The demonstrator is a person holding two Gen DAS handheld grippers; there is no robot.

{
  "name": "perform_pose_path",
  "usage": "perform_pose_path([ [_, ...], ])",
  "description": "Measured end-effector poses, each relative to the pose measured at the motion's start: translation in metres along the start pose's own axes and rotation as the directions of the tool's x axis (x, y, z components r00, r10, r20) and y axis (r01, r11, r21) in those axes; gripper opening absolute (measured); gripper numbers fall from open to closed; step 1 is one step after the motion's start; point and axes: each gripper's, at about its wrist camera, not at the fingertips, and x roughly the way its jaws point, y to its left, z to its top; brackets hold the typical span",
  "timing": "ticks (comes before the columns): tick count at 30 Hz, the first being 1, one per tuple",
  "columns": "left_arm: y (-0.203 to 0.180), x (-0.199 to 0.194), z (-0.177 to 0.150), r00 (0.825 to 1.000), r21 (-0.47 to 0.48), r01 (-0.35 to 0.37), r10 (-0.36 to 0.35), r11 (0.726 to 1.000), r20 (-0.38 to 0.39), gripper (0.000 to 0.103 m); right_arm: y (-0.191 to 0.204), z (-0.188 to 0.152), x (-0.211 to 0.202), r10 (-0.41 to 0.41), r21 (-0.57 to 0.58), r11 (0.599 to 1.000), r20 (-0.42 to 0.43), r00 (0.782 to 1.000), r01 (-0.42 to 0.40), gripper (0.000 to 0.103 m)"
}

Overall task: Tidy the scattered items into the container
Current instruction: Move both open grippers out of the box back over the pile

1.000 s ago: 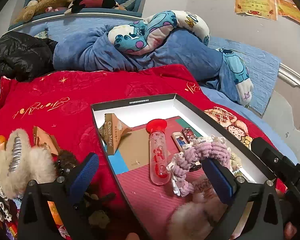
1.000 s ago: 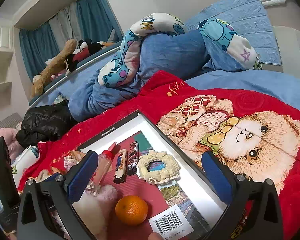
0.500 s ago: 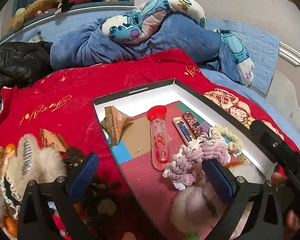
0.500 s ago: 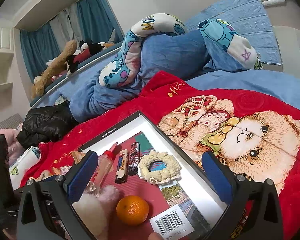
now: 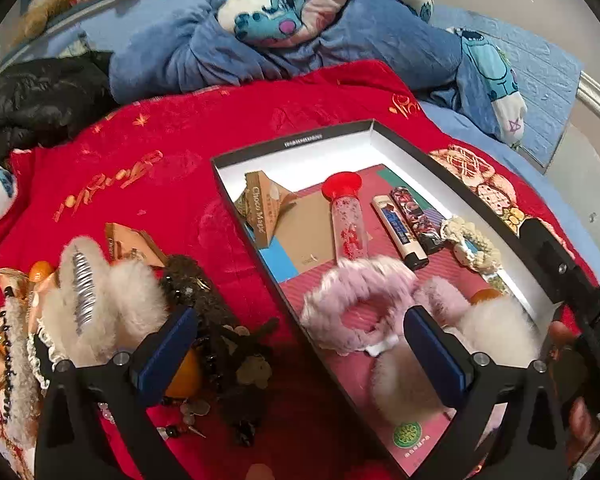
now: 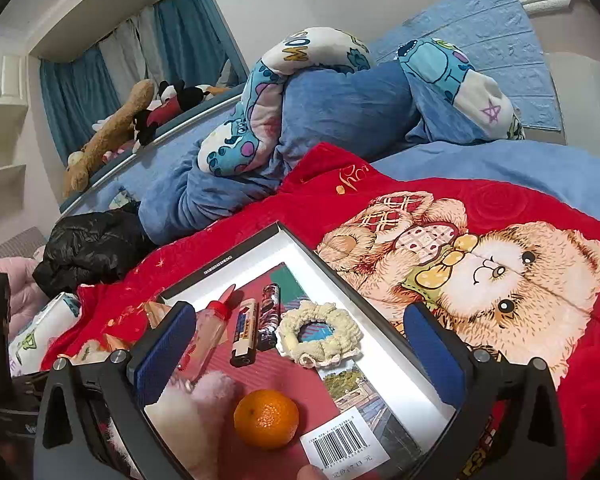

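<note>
Pink scrunchie (image 5: 359,300) lies in the box (image 5: 439,168) at twelve o'clock of the left gripper (image 5: 300,344), released; both grippers gape wide, empty.

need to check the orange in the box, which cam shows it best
The right wrist view: the orange lies whole and unblocked on the box floor. The left wrist view shows only a sliver behind the fluffy pink items.

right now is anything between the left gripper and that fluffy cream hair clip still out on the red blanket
Nothing visible blocks it. The left gripper is open, and the fluffy cream hair clip lies just beyond its left finger, beside a dark beaded accessory that crowds the clip's right side.
</note>
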Motion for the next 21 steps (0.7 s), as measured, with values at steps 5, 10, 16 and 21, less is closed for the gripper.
perform_pose_path([
  [5,0.009,0.003,0.013,1.000,-0.049,0.004,-0.005,0.999,-0.013,0.103,-0.001,0.000,0.000,0.002,0.010,1.000,0.002,1.000,-0.002,0.103],
  [10,0.014,-0.002,0.013,0.999,-0.067,0.013,-0.010,0.998,0.047,0.103,-0.004,0.001,-0.001,0.003,0.020,1.000,0.004,1.000,-0.003,0.103],
  [16,0.005,-0.022,0.007,0.980,-0.029,0.023,-0.017,0.999,0.200,0.103,-0.005,0.000,-0.002,0.002,0.022,1.000,0.007,1.000,-0.002,0.103],
  [21,-0.001,-0.027,-0.002,0.980,0.044,-0.024,0.014,0.999,0.197,0.103,-0.009,-0.004,-0.016,-0.008,0.032,0.999,0.030,1.000,0.007,0.103],
])
